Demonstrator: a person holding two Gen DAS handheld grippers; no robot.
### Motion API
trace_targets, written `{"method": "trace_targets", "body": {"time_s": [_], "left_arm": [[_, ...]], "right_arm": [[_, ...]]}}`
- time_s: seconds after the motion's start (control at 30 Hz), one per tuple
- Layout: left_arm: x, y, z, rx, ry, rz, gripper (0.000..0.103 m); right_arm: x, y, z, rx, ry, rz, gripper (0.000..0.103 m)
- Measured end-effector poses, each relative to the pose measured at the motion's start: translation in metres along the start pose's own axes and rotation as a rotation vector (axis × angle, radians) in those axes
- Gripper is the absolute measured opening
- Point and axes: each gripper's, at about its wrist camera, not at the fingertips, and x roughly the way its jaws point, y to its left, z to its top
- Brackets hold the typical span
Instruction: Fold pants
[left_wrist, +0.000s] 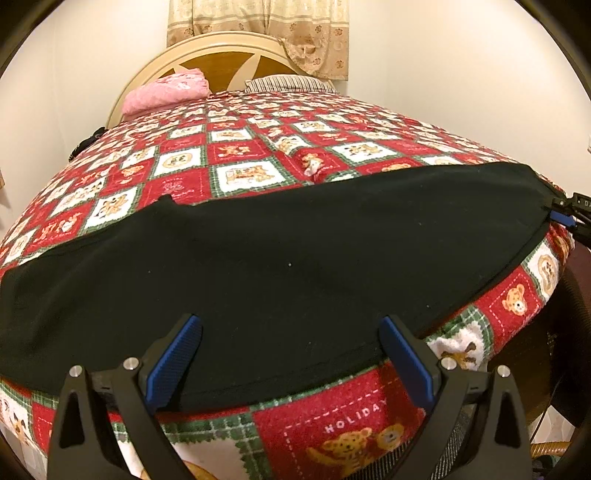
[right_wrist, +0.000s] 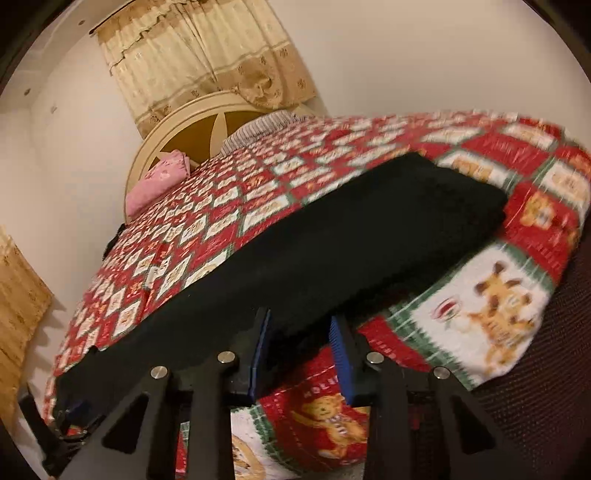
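black pants (left_wrist: 280, 258) lie flat in a long band along the bed's (left_wrist: 332, 417) foot edge (seemingly halved lengthwise); crosswise folds remain. left tongs (left_wrist: 290, 332) gape empty; right tongs (right_wrist: 301, 332) part-open around the hem.

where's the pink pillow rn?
The pink pillow sits at the far head of the bed, left side in both views, against the headboard and beside the striped pillow, well beyond the black pants.

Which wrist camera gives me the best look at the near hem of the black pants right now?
The left wrist view: the near hem of the black pants runs sharp between the open left gripper. The right wrist view is motion-blurred; there the pants edge sits between the right gripper fingers.
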Motion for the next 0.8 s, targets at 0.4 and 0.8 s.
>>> {"method": "trace_targets", "body": {"time_s": [0.4,0.8], "left_arm": [[-0.002,-0.001,0.000,-0.003,0.001,-0.002,0.100],[-0.002,0.001,-0.001,-0.002,0.002,-0.001,0.100]], "right_arm": [[-0.011,0.007,0.000,0.004,-0.055,-0.031,0.038],[0.010,0.027,-0.015,-0.058,0.012,0.087,0.037]]}}
